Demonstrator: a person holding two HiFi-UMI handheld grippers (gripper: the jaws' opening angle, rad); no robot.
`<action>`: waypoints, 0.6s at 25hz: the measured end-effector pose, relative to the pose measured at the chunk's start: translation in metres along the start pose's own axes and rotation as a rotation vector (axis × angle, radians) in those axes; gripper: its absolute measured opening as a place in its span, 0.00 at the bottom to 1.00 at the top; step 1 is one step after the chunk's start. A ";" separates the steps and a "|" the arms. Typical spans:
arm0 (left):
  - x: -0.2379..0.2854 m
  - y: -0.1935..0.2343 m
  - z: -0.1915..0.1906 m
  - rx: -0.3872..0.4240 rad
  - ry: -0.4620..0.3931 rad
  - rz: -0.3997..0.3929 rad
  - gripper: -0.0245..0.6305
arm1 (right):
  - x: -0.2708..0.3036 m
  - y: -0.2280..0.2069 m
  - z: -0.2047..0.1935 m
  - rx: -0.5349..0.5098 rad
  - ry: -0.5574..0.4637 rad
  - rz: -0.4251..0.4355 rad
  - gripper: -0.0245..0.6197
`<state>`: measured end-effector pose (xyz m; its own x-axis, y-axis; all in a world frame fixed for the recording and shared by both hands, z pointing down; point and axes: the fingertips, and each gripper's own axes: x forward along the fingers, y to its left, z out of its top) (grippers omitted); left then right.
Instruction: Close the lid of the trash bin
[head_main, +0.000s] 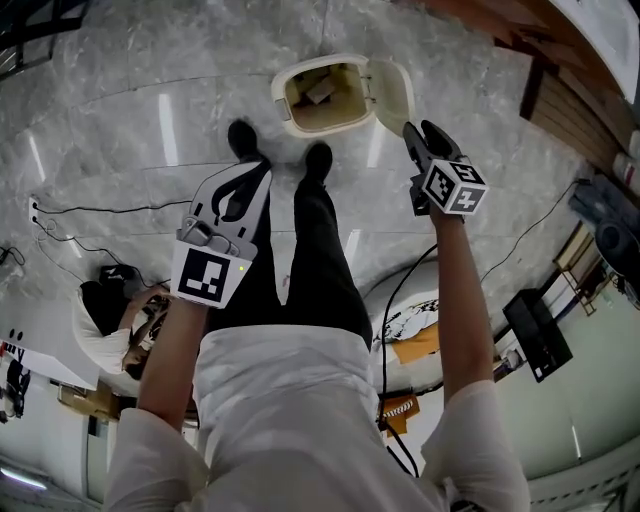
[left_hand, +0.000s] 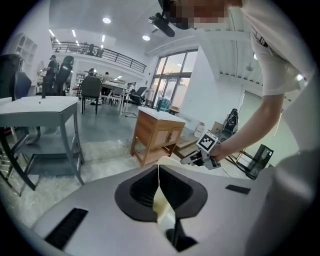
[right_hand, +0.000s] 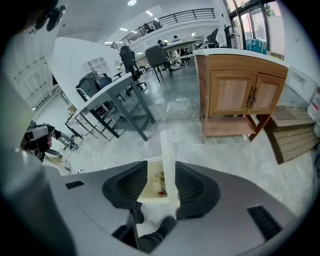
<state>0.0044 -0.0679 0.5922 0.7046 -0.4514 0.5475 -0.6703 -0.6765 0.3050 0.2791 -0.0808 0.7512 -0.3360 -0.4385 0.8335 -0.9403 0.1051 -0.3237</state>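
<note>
The trash bin (head_main: 281, 100) stands open on the pale stone floor (head_main: 150, 120), just ahead of the person's shoes (head_main: 243, 138), with a few scraps (head_main: 322, 90) lying inside. Its lid (head_main: 393, 95) is swung back and stands upright along the bin's right side, so the task is not yet done. The right gripper (head_main: 420, 128) hangs at the bin's near right corner, pointing steeply down, and its jaws stand wide apart. In the right gripper view the lid's thin top edge rises between them, closer to the right-hand jaw, and neither pad appears to squeeze it. This straddling stance looks chosen so the lid can be pinched or nudged over the opening. The left gripper (head_main: 258, 172) hovers on the near left of the bin, above the person's leg and well apart from it. Its jaws are drawn together on nothing, and the cream strip showing behind them is only the bin. It seems held aside to leave the work to the other hand.
</note>
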 end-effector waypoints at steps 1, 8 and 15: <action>0.000 0.001 -0.004 -0.002 0.004 0.000 0.07 | 0.004 -0.003 -0.002 0.014 0.001 -0.008 0.30; 0.003 0.006 -0.025 -0.019 0.019 -0.001 0.07 | 0.019 -0.008 -0.026 0.075 0.032 -0.015 0.30; 0.004 0.010 -0.038 -0.051 0.016 0.006 0.07 | 0.023 0.031 -0.037 0.008 0.034 0.053 0.30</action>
<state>-0.0086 -0.0542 0.6274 0.6973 -0.4454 0.5616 -0.6855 -0.6433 0.3409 0.2406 -0.0549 0.7766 -0.3868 -0.4019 0.8300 -0.9209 0.1202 -0.3709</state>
